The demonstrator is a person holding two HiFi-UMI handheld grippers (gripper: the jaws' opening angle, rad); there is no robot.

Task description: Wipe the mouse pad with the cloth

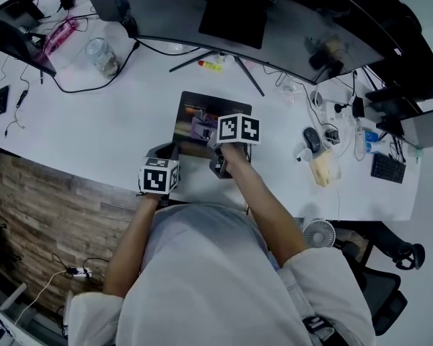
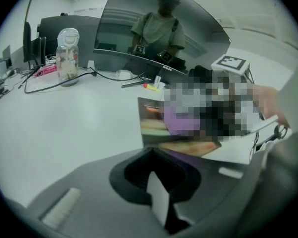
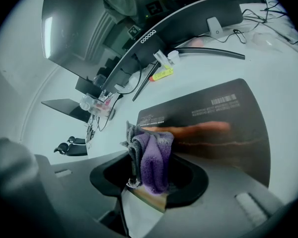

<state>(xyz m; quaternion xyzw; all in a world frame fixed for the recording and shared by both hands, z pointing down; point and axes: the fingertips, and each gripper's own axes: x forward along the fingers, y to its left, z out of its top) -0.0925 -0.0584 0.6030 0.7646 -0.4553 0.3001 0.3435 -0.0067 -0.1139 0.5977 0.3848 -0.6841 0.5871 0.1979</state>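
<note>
The dark printed mouse pad (image 1: 202, 117) lies on the white desk (image 1: 115, 114) in front of the person. My right gripper (image 1: 218, 166) is shut on a purple and grey cloth (image 3: 153, 160), which is bunched at the pad's (image 3: 213, 123) near left part. In the head view, a bit of the cloth (image 1: 202, 128) shows on the pad beside the right marker cube. My left gripper (image 1: 162, 153) is shut, its tips (image 2: 156, 157) at the near edge of the pad (image 2: 159, 128). Whether it pinches the pad I cannot tell.
A wide curved monitor (image 1: 224, 20) stands behind the pad, its stand legs (image 1: 249, 74) reaching toward it. A yellow marker (image 1: 211, 65) lies by the legs. A glass jar (image 1: 101, 55) and cables are at the left. A mouse (image 1: 312, 139) is at the right.
</note>
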